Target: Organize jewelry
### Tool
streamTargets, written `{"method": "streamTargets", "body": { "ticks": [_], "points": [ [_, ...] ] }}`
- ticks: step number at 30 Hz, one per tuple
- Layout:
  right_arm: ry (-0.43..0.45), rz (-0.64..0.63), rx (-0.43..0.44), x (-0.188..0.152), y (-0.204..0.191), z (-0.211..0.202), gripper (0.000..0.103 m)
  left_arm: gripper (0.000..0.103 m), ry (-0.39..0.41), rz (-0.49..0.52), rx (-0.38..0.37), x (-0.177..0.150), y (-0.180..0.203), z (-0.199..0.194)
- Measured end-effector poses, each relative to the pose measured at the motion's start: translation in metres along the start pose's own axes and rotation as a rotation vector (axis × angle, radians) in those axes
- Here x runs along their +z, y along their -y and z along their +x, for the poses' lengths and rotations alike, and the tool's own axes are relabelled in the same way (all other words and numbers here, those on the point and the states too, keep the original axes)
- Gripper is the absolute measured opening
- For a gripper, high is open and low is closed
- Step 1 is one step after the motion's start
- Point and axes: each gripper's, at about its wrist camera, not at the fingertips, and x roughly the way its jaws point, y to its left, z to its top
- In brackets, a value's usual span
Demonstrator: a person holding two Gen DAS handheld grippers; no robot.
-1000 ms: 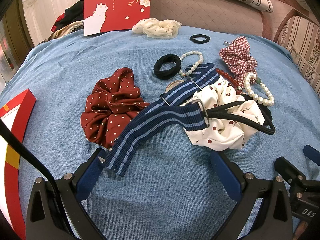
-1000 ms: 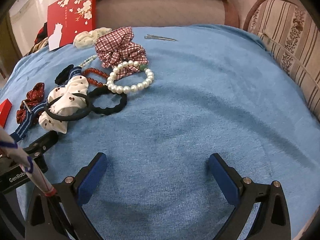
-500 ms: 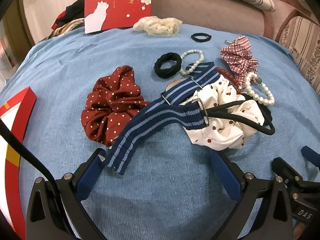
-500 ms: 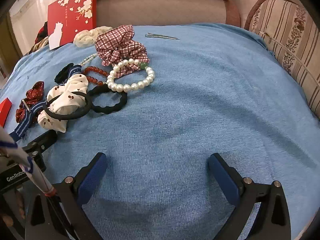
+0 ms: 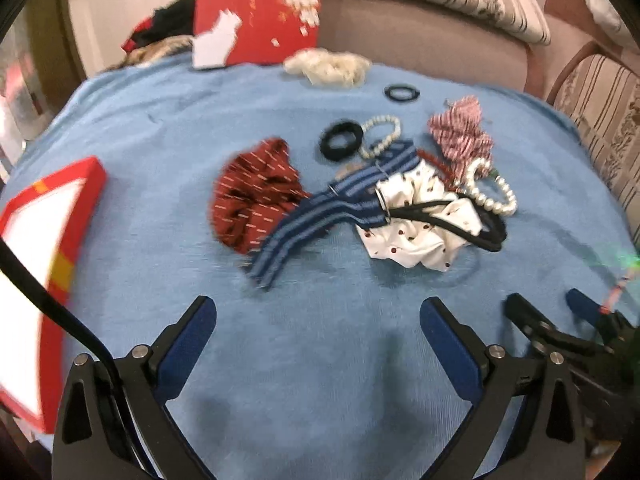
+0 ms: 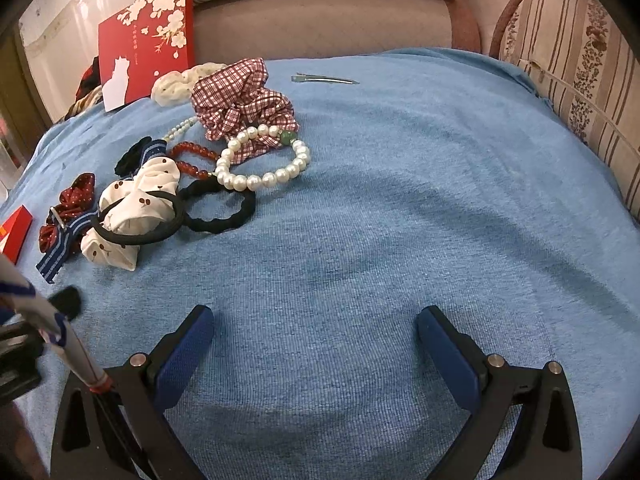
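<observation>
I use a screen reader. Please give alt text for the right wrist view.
Open right gripper hovers over a bare blue cloth; to its left lies a heap of scrunchies, hair ties and a pearl bracelet.

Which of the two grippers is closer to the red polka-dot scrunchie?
Left. The left gripper hangs open just short of the red scrunchie, which lies ahead, slightly to its left. The right gripper, also open, sits farther right; there the scrunchie lies far off left.
</observation>
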Motion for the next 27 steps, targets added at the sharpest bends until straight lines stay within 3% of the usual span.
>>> {"method": "streamTargets", "body": {
  "ticks": [7,13,16,23,27],
  "points": [
    [0.012,-0.006,-0.006,-0.002,-0.001,-0.001,0.103,0.102,0.033,-0.079,0.085,-0.017,-0.041,-0.057],
    [-0.041,-0.052,-0.049,0.005,-0.007,-0.001,0.101,0.102,0.046,-0.150,0.087,-0.033,-0.070,-0.084],
    [-0.049,-0.069,-0.062,0.004,-0.010,-0.025,0.090,0.102,0.064,-0.163,0.087,-0.043,-0.076,-0.098],
    [0.110,-0.091,-0.103,-0.022,-0.027,-0.110,0.090,0.102,0.097,-0.094,0.097,-0.060,-0.066,-0.115],
    [0.056,-0.065,-0.067,-0.037,-0.032,-0.119,0.090,0.102,0.109,-0.074,0.049,-0.064,-0.057,-0.126]
  ]
}}
